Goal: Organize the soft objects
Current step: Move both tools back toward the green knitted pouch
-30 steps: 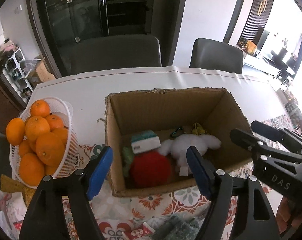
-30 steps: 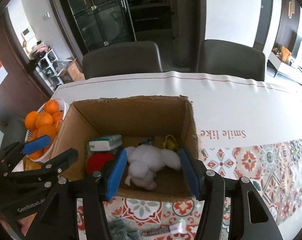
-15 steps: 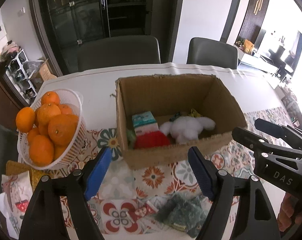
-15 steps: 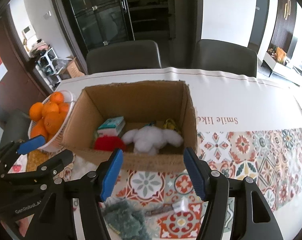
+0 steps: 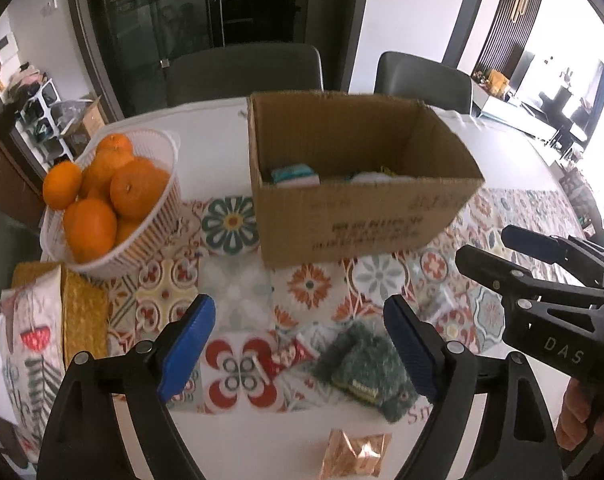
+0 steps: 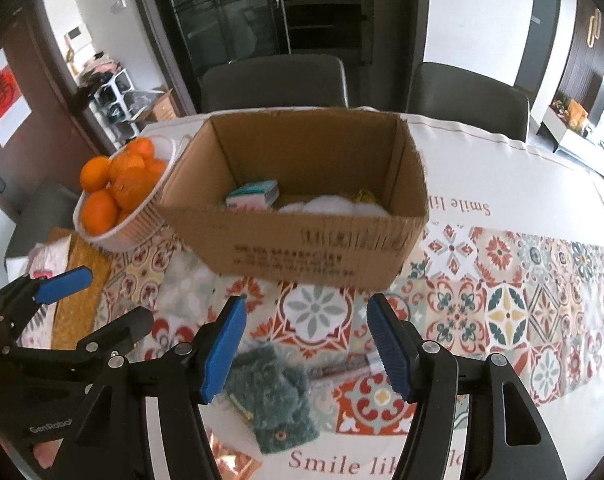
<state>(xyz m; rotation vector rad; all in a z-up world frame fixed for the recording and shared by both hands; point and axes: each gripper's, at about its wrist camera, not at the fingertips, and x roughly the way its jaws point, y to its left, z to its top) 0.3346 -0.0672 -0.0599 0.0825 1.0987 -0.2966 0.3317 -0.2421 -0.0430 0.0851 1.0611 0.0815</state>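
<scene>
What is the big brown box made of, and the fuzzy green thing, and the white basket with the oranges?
The box looks like plain matte cardboard: brown, with wavy ridges along its cut edges. The fuzzy green thing seems to be soft, shaggy fabric with a small sewn label; its fibres stick out. The white basket is probably plastic: smooth, with thin moulded slats. The oranges have dimpled, slightly shiny peel.

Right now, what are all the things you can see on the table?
Brown cardboard box: one, table middle.
White plush toy: one, inside box.
Teal-and-white pack: one, inside box.
White plastic basket: one, left of box.
Oranges: several, in basket.
Teal fuzzy cloth: one, near table edge.
Copper foil wrapper: one, nearest edge.
Patterned tile runner: one, under box.
Left tongs: blue pads, opening, empty.
Right tongs: blue pads, open, empty.
</scene>
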